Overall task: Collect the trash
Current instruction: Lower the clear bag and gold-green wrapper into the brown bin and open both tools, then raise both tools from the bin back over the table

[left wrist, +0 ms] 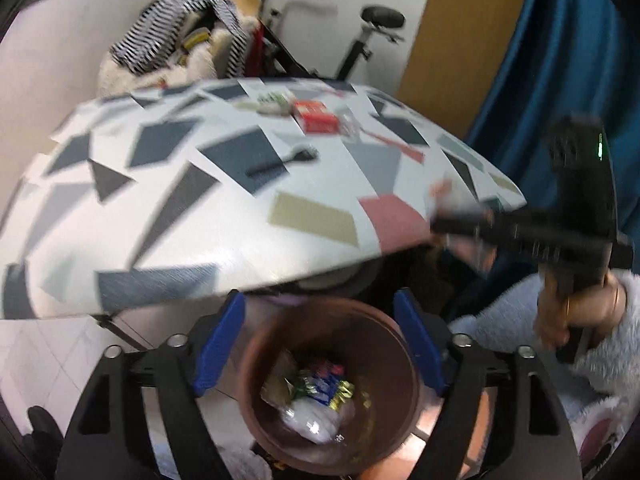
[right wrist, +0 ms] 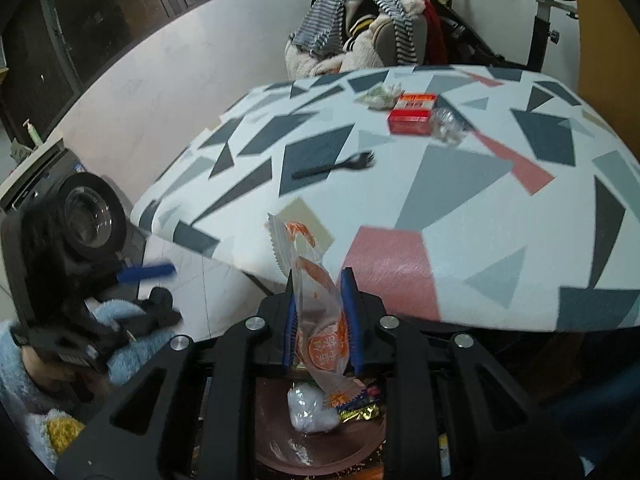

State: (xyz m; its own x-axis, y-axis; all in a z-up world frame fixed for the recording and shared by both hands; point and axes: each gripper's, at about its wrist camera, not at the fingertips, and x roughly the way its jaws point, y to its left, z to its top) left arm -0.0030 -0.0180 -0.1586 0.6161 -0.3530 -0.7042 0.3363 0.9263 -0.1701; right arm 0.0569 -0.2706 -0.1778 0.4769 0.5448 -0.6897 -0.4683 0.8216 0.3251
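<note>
Left gripper (left wrist: 320,344) hangs over the brown waste bin (left wrist: 404,408) below the table edge, blue pads spread wide with nothing between them; the spread fits a gripper that has nothing left to carry and is positioned so anything let go lands in the bin. Bin contents, as seen from the left wrist: a clear crumpled plastic piece (left wrist: 316,416) and foil snack wrappers (left wrist: 328,384), blurred, so individual items cannot be separated with confidence. Moving right across the patterned tabletop (left wrist: 120,216): a black plastic fork (right wrist: 336,166) lies alone mid-table; further back sit a crumpled tissue wad (right wrist: 380,94), a red carton (right wrist: 410,120) with a second orange-and-white carton (right wrist: 416,100) touching it behind, and a clear crumpled wrapper (right wrist: 446,126) just beside the red one. All remain uncollected. Right gripper (right wrist: 320,300) is closed narrow on an orange-printed clear snack bag (right wrist: 316,292), pinched at its mid-length so the top stands up past the fingertips and the lower end dangles toward the bin, directly below. Judgement: grip is held until the bag clears the rim; next move calls for release here, then a return for the fork.
</note>
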